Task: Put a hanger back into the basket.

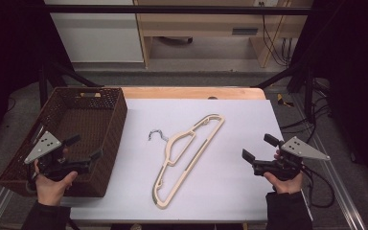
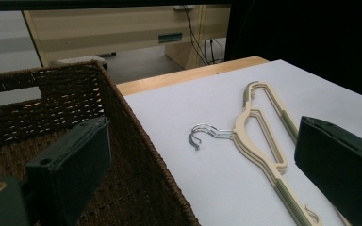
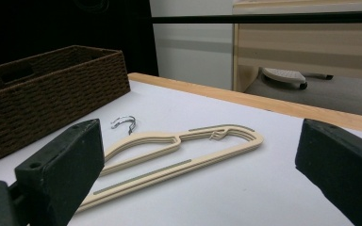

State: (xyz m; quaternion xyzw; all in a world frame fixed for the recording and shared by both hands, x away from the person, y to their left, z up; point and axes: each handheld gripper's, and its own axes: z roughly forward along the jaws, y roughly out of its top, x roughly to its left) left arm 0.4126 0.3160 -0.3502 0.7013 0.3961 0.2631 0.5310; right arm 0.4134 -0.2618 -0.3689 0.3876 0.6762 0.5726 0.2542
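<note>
Currently both grippers sit idle at the near edge of the surface (image 1: 230, 191), one on each side of the hangers (image 1: 184, 155).

Left gripper (image 1: 84, 148): I hold it over the near part of the basket (image 1: 108, 139), jaws spread wide, nothing between them. In the left gripper view the jaws frame the basket wall (image 2: 136, 155) on one side and the hangers (image 2: 264, 146) on the other.

Right gripper (image 1: 258, 147): I hold it above the right part of the white sheet (image 1: 249, 120), jaws also spread wide and empty. In the right gripper view the hangers (image 3: 169, 155) lie between and beyond the jaws, well apart from them.

Hangers: cream plastic, stacked flat on the sheet near the middle, lying on a slant from near-centre up toward the far right. From the layered edges in the right gripper view it looks like more than one; I cannot tell the exact count. The metal hook (image 1: 157, 134) points toward the basket and stops short of it. Grey grip strips run along the bars.

Basket: dark brown wicker, rectangular, at the left edge of the surface, just beside the sheet. Its inside looks bare as far as the high view shows.

Neither gripper touches the hangers.
</note>
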